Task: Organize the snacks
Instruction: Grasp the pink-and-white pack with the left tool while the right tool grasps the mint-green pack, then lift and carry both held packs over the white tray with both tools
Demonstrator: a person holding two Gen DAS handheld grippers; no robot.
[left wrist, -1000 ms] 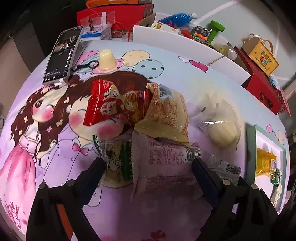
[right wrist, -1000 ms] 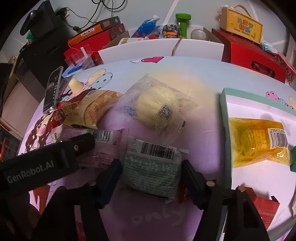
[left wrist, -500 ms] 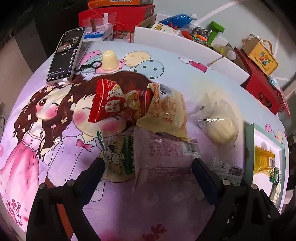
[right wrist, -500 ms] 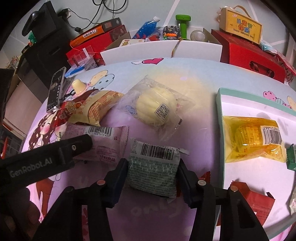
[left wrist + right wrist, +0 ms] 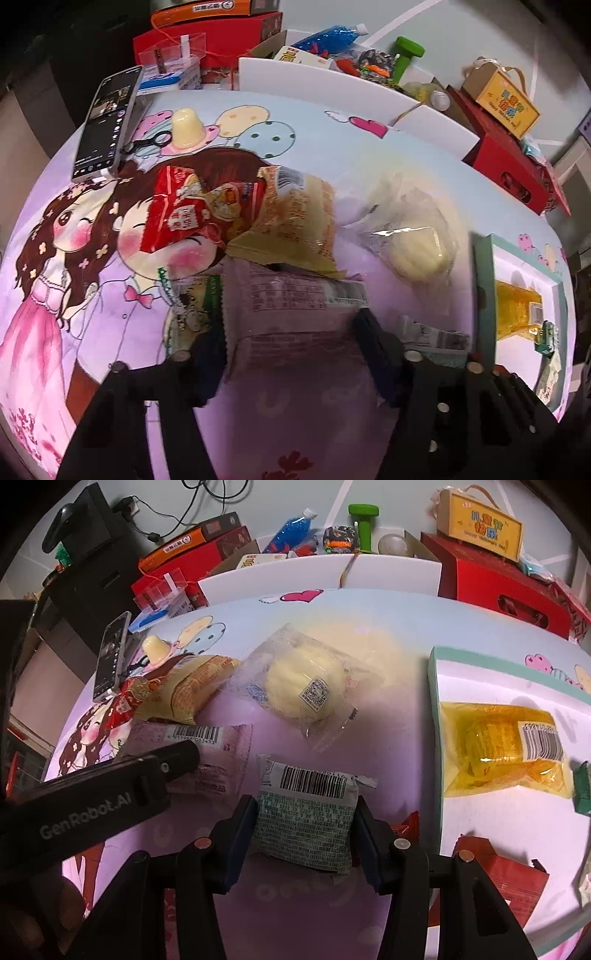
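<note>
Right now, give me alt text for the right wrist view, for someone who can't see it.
The right tool grips a green snack packet by its sides on a cartoon-print table. To its right, a yellow snack bag lies in a teal-rimmed tray; the left tool's arm crosses a pink packet at left.

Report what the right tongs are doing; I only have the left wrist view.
Observer: The right tongs are clamped on a green packet, with the pads pressing on both its sides.
Operator: Check the tray around the yellow packet.
Observer: A red wrapper lies in the tray, nearer the camera than the yellow packet.
Operator: Describe the top of the bun packet.
Observer: The bun packet has a square code sticker facing up.
</note>
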